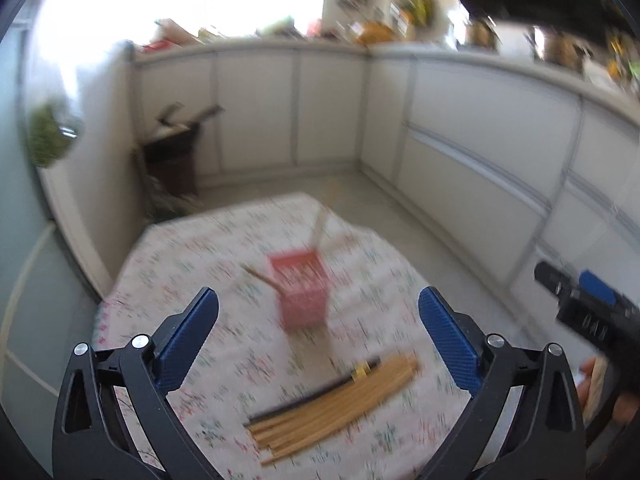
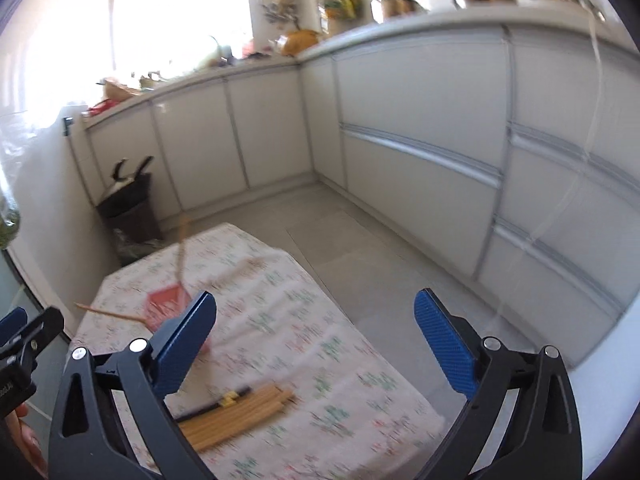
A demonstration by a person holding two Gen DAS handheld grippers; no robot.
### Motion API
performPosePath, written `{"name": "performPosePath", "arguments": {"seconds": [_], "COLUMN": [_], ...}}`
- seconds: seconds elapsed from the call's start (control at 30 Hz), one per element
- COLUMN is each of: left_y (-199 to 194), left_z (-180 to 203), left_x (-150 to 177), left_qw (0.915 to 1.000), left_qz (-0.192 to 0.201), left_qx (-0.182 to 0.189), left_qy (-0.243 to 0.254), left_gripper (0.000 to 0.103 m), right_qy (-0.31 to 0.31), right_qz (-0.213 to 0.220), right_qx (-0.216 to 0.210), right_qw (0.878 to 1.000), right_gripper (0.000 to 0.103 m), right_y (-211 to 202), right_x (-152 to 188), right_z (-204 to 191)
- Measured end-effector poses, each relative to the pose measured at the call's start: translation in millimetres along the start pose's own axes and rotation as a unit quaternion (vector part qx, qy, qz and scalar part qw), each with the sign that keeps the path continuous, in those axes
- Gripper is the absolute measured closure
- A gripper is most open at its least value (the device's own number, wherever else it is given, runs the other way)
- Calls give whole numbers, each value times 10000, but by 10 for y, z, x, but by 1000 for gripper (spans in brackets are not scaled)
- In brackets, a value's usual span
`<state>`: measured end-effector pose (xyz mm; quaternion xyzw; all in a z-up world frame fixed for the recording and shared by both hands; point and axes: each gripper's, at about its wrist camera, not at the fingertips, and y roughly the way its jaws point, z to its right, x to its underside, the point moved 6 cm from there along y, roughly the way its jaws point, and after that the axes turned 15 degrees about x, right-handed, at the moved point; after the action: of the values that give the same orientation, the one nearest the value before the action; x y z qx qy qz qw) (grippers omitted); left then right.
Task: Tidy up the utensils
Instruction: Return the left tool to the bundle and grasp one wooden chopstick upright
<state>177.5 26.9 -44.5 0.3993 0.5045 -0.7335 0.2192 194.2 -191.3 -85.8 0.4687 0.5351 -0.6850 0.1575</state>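
Note:
A red square holder (image 1: 303, 289) stands on a table with a floral cloth (image 1: 200, 248), with a few wooden chopsticks sticking up out of it. A pile of wooden chopsticks (image 1: 332, 404) with one black pair (image 1: 312, 394) lies flat in front of it. My left gripper (image 1: 318, 332) is open and empty, above the table just short of the pile. My right gripper (image 2: 316, 344) is open and empty, over the table's right part; the holder (image 2: 168, 306) and the pile (image 2: 236, 416) lie to its left. The views are blurred.
White kitchen cabinets (image 2: 400, 128) run along the back and right, with a cluttered counter on top. A dark bin (image 2: 128, 208) stands on the floor beyond the table's far left corner. Grey floor (image 2: 360, 248) lies right of the table. The right gripper's body shows at the left wrist view's right edge (image 1: 592, 312).

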Motion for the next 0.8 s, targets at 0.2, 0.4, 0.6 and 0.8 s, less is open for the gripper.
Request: {"name": "performPosePath", "arguments": {"seconds": [0.2, 0.4, 0.6, 0.8], "left_y": [675, 1183, 1543, 1785], "left_z": [384, 679, 703, 705], "left_x": [428, 849, 1151, 1271], "left_qw": [9823, 9289, 8802, 8668], "left_qz": [-1592, -2718, -3343, -3610], "left_qx": [845, 2192, 3122, 3248], "left_qy": [503, 1232, 1263, 1136], "left_gripper": [7, 7, 7, 8], "right_qy": [698, 1020, 1179, 1045], "right_qz": [-727, -985, -1430, -1694], "right_qx": [69, -34, -197, -271], "right_qw": [9949, 9899, 9825, 9796], "right_gripper": [6, 6, 6, 6], "right_y": [314, 447, 605, 720], "right_x": [232, 273, 360, 417], "right_z": [499, 629, 634, 526]}}
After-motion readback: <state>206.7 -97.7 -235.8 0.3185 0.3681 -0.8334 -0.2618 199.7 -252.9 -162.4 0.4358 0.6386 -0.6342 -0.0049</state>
